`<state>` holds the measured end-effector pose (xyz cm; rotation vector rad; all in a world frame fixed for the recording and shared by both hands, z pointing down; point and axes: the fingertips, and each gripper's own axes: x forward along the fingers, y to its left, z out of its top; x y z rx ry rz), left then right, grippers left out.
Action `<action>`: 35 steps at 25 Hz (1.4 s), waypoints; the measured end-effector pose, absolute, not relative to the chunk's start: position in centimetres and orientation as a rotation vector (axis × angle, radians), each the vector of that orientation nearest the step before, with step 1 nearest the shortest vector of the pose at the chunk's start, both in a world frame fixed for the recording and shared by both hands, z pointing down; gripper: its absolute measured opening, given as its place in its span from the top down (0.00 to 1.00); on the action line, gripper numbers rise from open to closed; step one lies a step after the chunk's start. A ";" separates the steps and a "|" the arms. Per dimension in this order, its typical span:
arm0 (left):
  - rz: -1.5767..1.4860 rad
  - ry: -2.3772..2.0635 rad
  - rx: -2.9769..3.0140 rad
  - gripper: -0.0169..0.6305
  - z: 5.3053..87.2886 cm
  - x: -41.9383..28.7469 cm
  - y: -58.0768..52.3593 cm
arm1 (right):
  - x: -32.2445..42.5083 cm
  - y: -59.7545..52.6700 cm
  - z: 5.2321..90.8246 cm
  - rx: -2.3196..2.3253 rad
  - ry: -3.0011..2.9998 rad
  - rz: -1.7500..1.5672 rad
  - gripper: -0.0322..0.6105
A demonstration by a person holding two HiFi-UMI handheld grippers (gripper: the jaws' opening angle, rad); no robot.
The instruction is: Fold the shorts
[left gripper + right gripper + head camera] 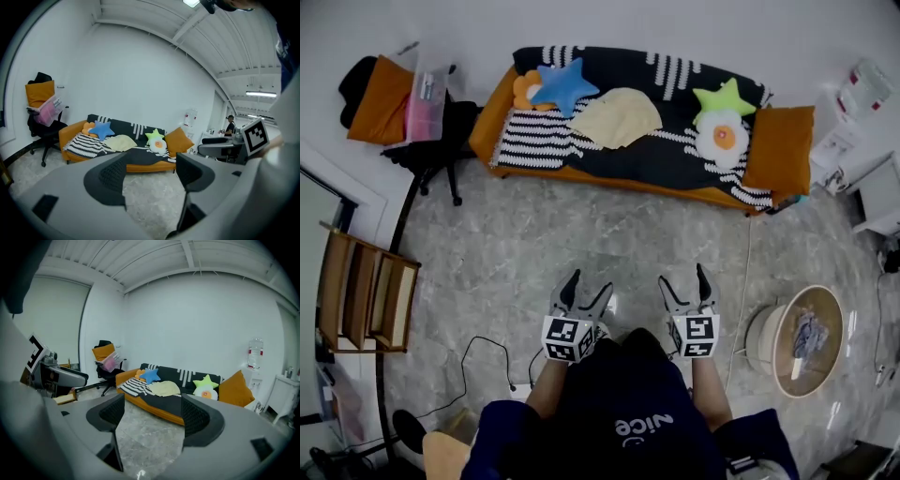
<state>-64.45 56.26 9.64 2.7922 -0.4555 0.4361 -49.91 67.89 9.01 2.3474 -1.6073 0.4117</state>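
The left gripper (590,284) and the right gripper (683,277) both have their jaws spread wide, and each gripper view shows only bare floor (581,234) and the far sofa (609,178) between them, so neither has hold of anything. Both grippers are well short of the sofa's front edge, side by side and pointing toward it.

The pale yellow cloth on the sofa's seat is most likely the shorts (619,119). It lies about mid-sofa on the dark striped throw (675,155), between the blue star cushion (564,84) at the sofa's left end and the green star cushion (724,97) toward its right. It looks rumpled rather than laid flat.

Folding has not begun; this is the approach. The next move calls for closing the gap to the sofa, then lowering both grippers onto the cloth at two separate edges. It can then be pulled out flat on the seat before any fold.
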 end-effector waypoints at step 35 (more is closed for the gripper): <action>0.522 -0.730 2.733 0.50 11.2 -38.0 46.4 | -24.0 52.6 12.0 1.974 -1.932 0.465 0.51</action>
